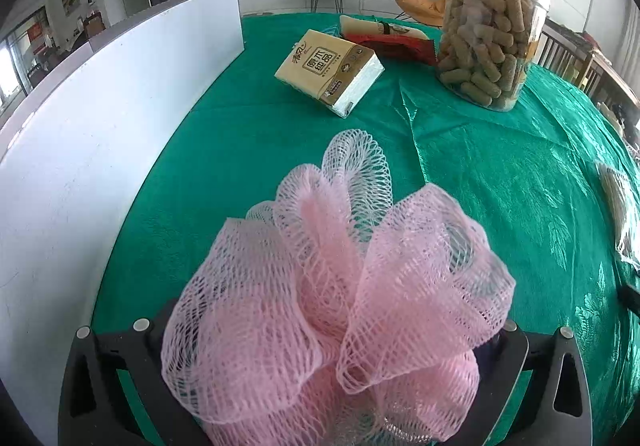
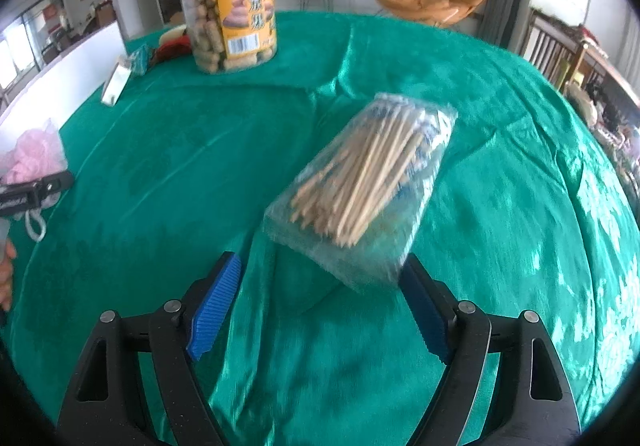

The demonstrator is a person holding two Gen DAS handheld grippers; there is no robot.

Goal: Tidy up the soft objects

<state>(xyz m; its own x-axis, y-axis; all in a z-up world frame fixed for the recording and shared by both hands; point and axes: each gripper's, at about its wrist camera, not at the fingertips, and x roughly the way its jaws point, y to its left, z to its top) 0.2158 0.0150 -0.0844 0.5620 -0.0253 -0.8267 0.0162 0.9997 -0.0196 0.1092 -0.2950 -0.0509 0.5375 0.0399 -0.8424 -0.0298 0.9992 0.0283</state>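
Resting between the wide-spread left fingers (image 1: 516, 342), the pink mesh pouf (image 1: 336, 306)

Right gripper (image 2: 320, 302): black plastic frame with triangular cut-outs, round silver screw heads at the pivots, blue ribbed pads (image 2: 214, 306) fitted on both fingers. Left gripper (image 1: 332, 330): same black frame, same cut-outs and silver screws seen; pads are mostly covered, colour cannot be told. A bare hand (image 2: 6, 274) is glimpsed at the left edge of the right wrist view; sleeve not seen.
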